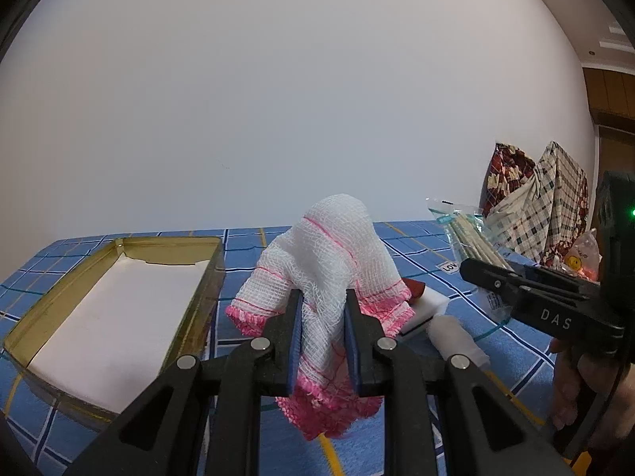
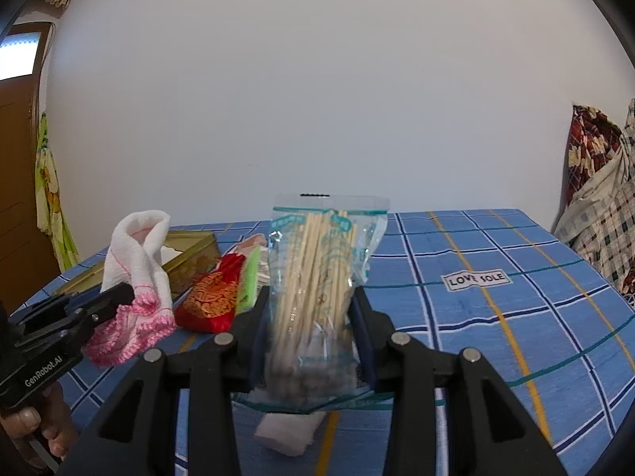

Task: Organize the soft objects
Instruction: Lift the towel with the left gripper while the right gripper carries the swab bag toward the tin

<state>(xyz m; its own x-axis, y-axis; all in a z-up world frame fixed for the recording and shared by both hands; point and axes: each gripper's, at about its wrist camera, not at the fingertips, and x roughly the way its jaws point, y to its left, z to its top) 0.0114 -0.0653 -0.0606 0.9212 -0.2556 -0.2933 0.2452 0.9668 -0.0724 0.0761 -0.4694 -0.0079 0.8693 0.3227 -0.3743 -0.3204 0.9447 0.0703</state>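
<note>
1. Holding two things at once, we are working over a surface spread with a blue checked cloth; whether it is a counter or a bed we cannot tell.
2. Our left gripper is clamping a white gauze cloth with a pink fringe, which is rising between the pads in a hump and drooping below them, clear of the blue cloth.
3. Our right gripper is pinching a clear bag of wooden sticks, which is standing nearly upright between the pads.
4. A gold tin box with a white lining is lying open to the left of the gauze cloth, resting on the blue cloth.
5. A red and gold embroidered pouch is lying between the gauze cloth and the bag in the right wrist view, with a green packet just beside it.
6. A white roll of bandage is lying near the left gripper's right finger, next to a white block.
7. A white folded pad is showing under the bag.
8. A label reading LOVE SOLE is sitting on the blue cloth, and patterned bedding is piling up at the far right.
</note>
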